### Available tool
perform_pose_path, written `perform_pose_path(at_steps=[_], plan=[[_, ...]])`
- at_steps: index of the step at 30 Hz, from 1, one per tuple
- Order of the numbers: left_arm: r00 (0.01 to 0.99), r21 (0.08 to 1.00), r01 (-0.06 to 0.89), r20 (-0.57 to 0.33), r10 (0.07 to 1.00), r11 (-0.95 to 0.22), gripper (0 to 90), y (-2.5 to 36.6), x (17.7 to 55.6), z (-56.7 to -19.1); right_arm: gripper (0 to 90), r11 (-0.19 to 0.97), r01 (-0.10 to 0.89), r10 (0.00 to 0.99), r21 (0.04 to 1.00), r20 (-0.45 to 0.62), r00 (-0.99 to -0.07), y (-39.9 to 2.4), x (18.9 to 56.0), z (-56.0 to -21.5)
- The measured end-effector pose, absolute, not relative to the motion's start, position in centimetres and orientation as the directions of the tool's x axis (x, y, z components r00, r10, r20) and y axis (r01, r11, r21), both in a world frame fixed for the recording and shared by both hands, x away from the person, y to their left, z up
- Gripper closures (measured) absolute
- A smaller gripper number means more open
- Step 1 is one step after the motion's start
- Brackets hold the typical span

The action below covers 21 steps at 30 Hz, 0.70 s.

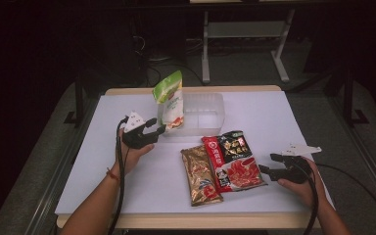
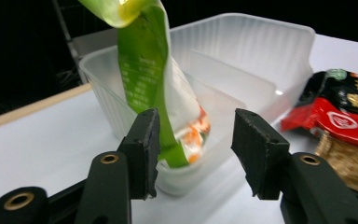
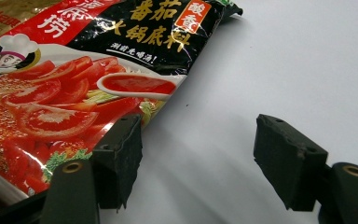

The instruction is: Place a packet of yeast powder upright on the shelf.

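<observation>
Upright against the clear tub's (image 1: 210, 110) near corner stands a green-and-white pouch (image 1: 170, 100), its top curled over; the left hand-held gripper (image 1: 157, 130) sits just before it, jaws parted, gripping nothing.

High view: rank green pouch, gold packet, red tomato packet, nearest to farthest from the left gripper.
From the left gripper:
1. Green pouch, standing in the near-left corner of the clear bin, right at the jaws.
2. Gold packet, flat on the table, toward the person and to the right.
3. Red tomato packet, flat beside the gold one, farther right, near the right gripper.
</observation>
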State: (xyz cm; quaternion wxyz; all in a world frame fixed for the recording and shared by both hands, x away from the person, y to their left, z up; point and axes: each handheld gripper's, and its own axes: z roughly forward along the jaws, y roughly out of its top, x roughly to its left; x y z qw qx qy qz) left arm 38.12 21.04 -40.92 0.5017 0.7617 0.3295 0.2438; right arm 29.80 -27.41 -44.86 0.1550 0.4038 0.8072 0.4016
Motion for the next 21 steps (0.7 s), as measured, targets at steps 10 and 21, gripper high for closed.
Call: perform_pose_path(at_steps=[10,21], plan=[[0.754,0.897,0.299,-0.013,0.657,-0.325,35.6,20.7,36.2,-41.3,31.9,0.358,0.525,0.776,0.772,0.067,-0.628,-27.4,29.8,-44.9],[0.846,0.848,0.364,-0.128,0.517,-0.385,27.0,17.9,36.0,-43.0,32.2,0.377,0.512,0.766,0.772,0.050,-0.640,-27.1,29.7,-44.8]])
